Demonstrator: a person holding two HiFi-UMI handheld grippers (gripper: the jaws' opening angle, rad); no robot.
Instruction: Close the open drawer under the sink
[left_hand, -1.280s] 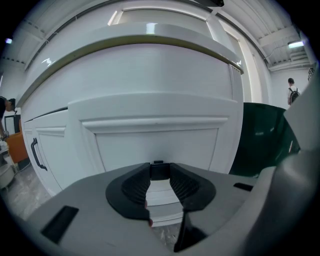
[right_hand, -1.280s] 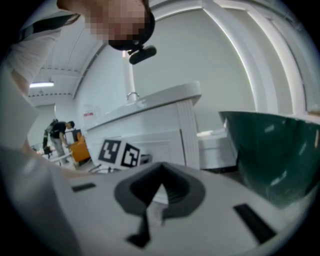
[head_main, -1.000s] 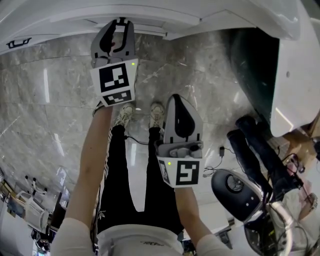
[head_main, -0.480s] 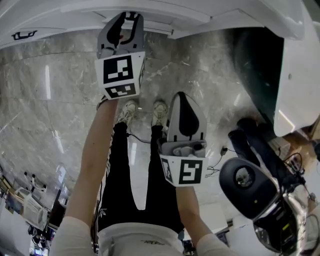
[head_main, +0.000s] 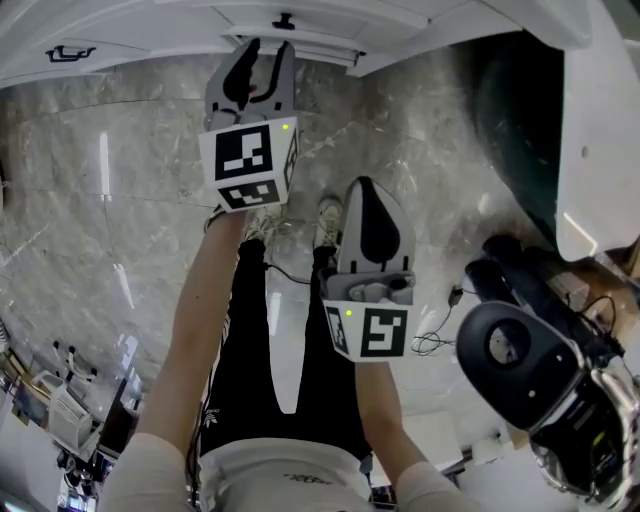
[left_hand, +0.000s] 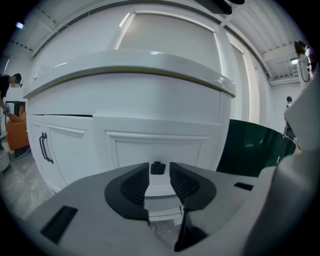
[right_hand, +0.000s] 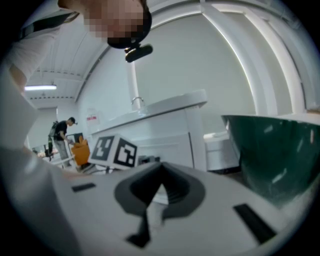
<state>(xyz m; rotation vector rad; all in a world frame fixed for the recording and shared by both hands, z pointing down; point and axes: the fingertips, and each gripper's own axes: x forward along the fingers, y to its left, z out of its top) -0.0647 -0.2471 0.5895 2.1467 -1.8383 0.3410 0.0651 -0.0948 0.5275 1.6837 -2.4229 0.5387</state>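
The fingers (left_hand: 131, 186) of the left gripper (left_hand: 159, 178) stand apart with nothing clamped between them. Through their gap shows the small black knob (left_hand: 157, 168) of the white drawer (left_hand: 157, 142) under the sink, straight ahead. The head view shows the tips just short of the drawer's front. How far the drawer stands out from the cabinet cannot be told. The right gripper (right_hand: 161, 186) hangs lower and further back over the marble floor (head_main: 120, 230), its fingers together and empty, near a dark green tub (right_hand: 275, 145).
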